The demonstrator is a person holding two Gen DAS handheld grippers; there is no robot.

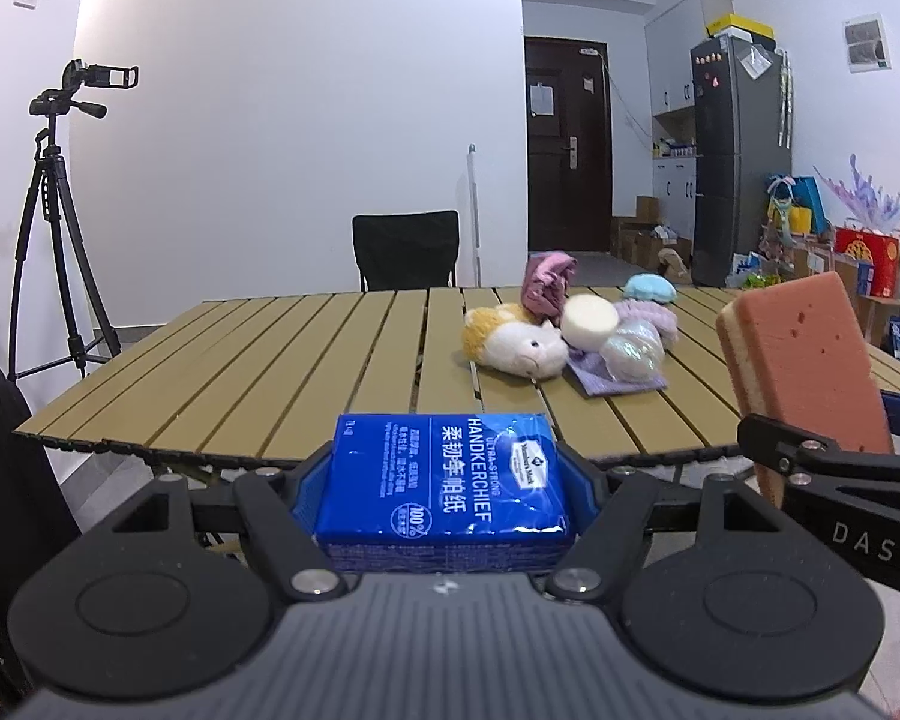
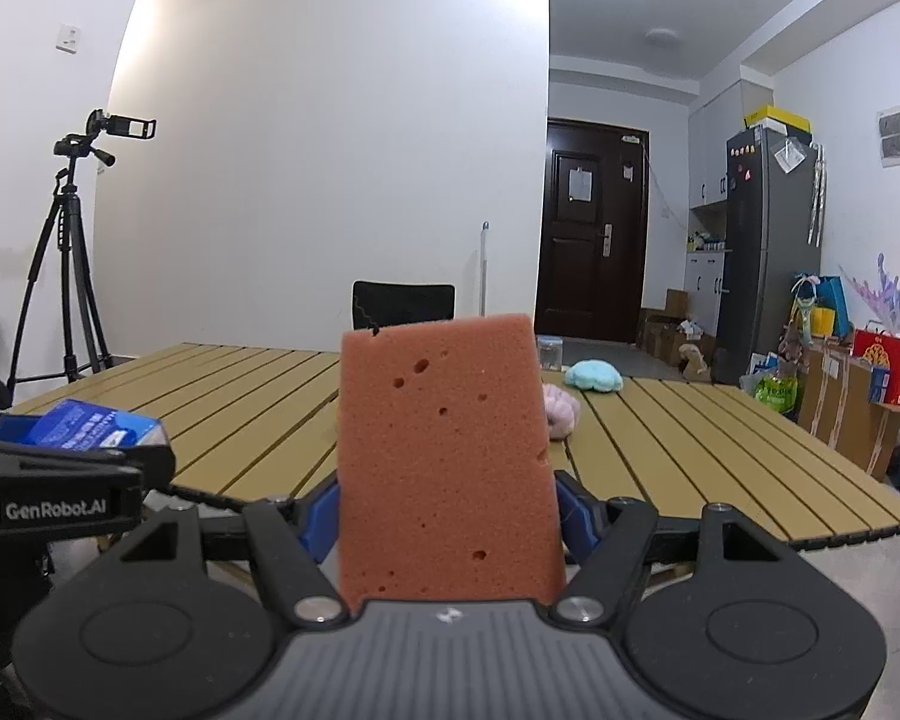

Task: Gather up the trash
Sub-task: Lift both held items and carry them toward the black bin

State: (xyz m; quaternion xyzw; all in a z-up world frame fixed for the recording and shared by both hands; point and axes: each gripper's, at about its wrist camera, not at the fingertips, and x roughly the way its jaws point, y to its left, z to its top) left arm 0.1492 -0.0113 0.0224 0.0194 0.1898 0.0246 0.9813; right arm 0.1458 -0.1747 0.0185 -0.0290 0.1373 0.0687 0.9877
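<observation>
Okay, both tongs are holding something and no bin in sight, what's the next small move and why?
Probably turn both away from the table to look for a bin. The left tongs clamp the blue tissue pack, the right tongs the orange sponge; neither can pick up more.

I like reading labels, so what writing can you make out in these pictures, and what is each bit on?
"HANDKERCHIEF", "ULTRA-STRONG", "100%": on the blue tissue pack, beside Chinese characters; its smaller print is too small to read.
"GenRobot.AI": on the left tongs.
"DAS": on the right tongs.
Writing on the red gift box, door papers and fridge: too small to read.
</observation>
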